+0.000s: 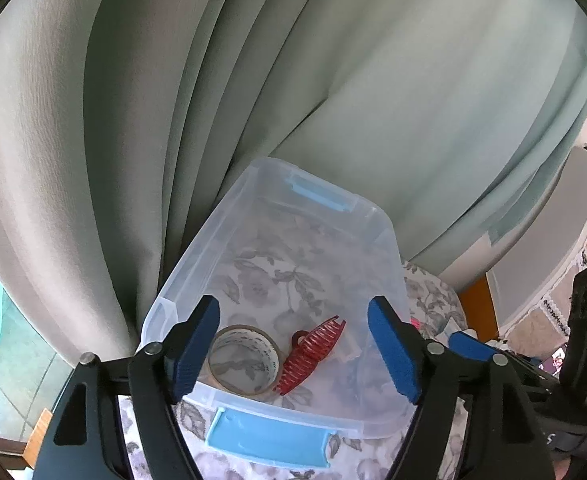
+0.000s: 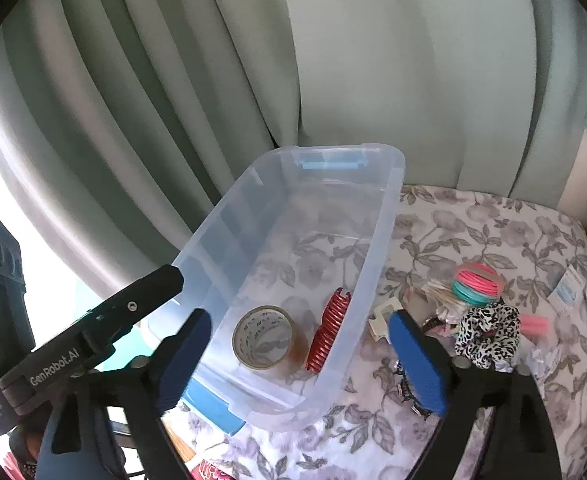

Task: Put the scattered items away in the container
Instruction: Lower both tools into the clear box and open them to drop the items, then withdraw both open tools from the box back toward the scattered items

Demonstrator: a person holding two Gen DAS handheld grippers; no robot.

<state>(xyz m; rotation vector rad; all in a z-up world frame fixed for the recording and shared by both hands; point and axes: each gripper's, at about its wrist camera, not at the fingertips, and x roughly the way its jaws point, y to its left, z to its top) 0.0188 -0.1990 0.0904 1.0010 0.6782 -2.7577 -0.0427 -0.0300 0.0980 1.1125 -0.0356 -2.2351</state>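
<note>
**Two items binned, a heap still waiting**

A clear plastic storage container with pale blue latches [image 2: 377,216] is sitting at the left edge of a floral-patterned tablecloth [image 2: 493,232], against grey curtains. Inside, near its front end, a roll of clear packing tape [image 2: 263,338] and a dark red toothed hair claw [image 2: 327,332] are lying side by side. The left gripper [image 1: 293,346] and right gripper [image 2: 299,356] are both hovering over that end, jaws wide and holding nothing. Outside the container, toward the cloth's right edge, a leopard-print scrunchie [image 2: 487,336], a stack of pink and teal hair ties [image 2: 475,284] and small clutter are waiting, so the tidying seems well short of done.
</note>
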